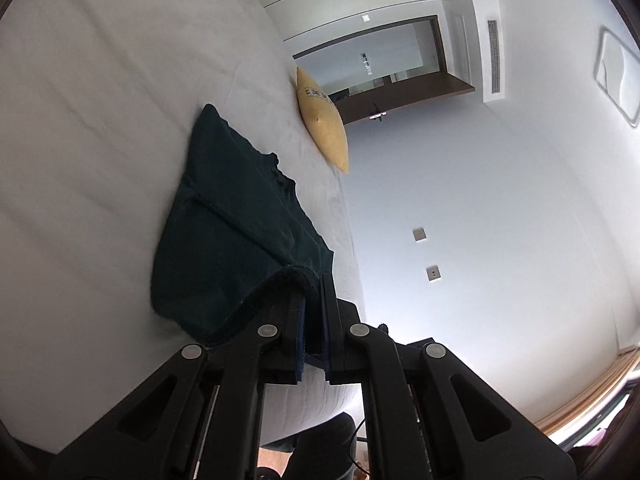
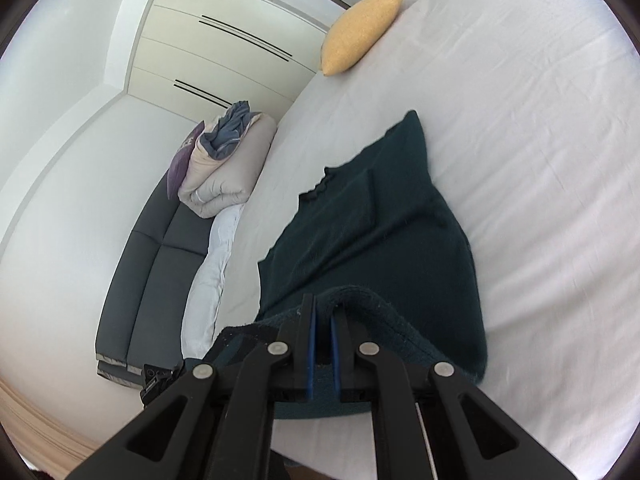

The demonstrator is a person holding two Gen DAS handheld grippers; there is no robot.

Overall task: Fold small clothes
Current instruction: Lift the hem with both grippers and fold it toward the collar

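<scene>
A small dark green knitted garment [image 1: 232, 224] lies on the white bed, its sleeves folded in over the body. My left gripper [image 1: 313, 284] is shut on the garment's ribbed hem at one near corner and lifts it off the sheet. In the right wrist view the same garment [image 2: 384, 216] spreads away from me. My right gripper [image 2: 323, 304] is shut on the hem at the other near corner, and the raised hem arches over the fingers.
The white bed sheet [image 2: 540, 160] runs wide around the garment. A yellow cushion [image 2: 360, 36] lies at the far edge, also in the left wrist view [image 1: 322, 120]. A folded duvet [image 2: 224, 168] and a grey bench [image 2: 148, 280] stand beside the bed.
</scene>
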